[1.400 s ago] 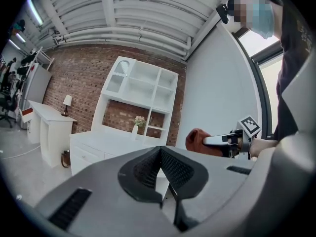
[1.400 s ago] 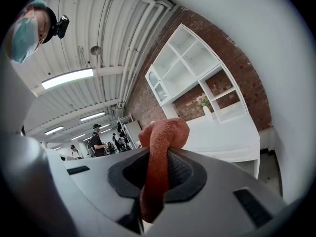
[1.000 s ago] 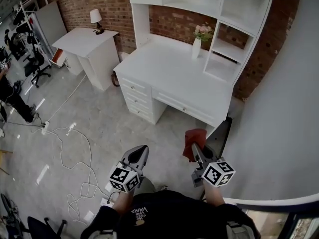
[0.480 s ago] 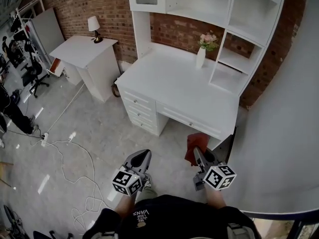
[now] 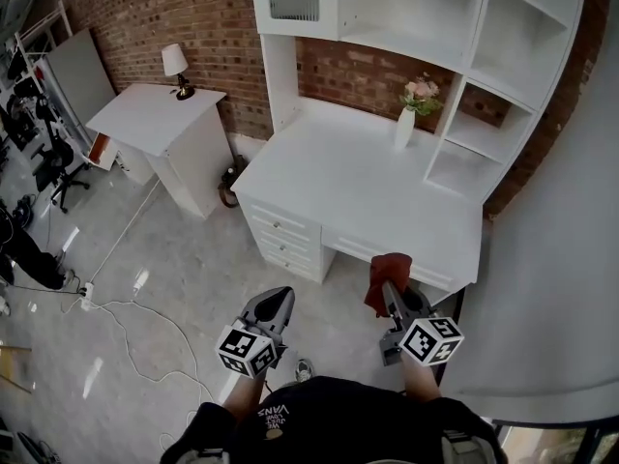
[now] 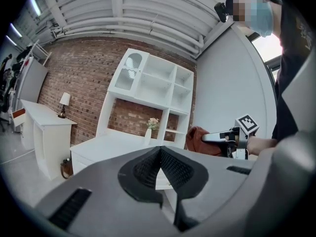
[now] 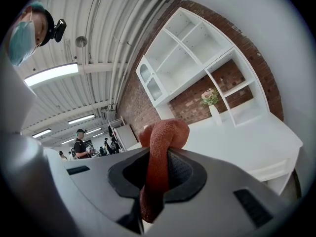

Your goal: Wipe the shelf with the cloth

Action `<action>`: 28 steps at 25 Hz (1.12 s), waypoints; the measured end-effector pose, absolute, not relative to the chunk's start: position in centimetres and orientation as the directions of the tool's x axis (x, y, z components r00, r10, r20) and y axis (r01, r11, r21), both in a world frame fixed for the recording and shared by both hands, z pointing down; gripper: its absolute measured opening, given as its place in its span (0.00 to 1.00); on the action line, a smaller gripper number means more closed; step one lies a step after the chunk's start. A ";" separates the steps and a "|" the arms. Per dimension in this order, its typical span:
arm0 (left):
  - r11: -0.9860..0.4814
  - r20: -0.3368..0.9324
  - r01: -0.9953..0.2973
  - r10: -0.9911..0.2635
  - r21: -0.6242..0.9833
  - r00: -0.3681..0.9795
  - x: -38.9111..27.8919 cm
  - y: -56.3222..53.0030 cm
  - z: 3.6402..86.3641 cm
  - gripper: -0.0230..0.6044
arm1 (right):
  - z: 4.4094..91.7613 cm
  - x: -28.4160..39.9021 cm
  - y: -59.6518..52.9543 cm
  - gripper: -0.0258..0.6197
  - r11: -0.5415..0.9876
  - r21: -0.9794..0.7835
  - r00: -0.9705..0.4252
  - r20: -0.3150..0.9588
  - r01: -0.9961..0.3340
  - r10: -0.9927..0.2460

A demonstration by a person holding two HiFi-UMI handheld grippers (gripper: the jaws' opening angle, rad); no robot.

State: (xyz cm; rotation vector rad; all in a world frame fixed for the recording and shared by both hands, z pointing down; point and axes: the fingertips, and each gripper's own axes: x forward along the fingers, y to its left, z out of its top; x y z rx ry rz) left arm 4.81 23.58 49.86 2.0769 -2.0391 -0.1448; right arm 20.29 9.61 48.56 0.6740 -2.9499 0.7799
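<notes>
Before the desk (image 5: 358,182): a person (image 5: 319,419) stood with a gripper in each hand.
Right gripper (image 5: 388,296): jaws clamped on the cloth (image 5: 388,267), red and bunched above the tips, over the desk's front edge.
Left gripper (image 5: 274,304): jaws together, nothing between them, over the floor (image 5: 174,259).
Shelf (image 5: 455,167): white, at the desk's back, well apart from the cloth.
</notes>
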 end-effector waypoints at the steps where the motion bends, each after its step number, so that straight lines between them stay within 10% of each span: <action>1: -0.009 0.089 -0.974 -0.996 0.228 0.030 3.5 23.3 49.8 0.05 | 48.5 19.3 9.3 0.13 0.779 -0.469 -0.904 0.122 -0.416 -0.410; 28: -0.127 0.091 -0.969 -0.985 0.211 0.149 -7.9 -1.1 50.8 0.05 | 50.2 8.7 -11.9 0.13 0.734 -0.469 -0.862 0.137 -0.491 -0.488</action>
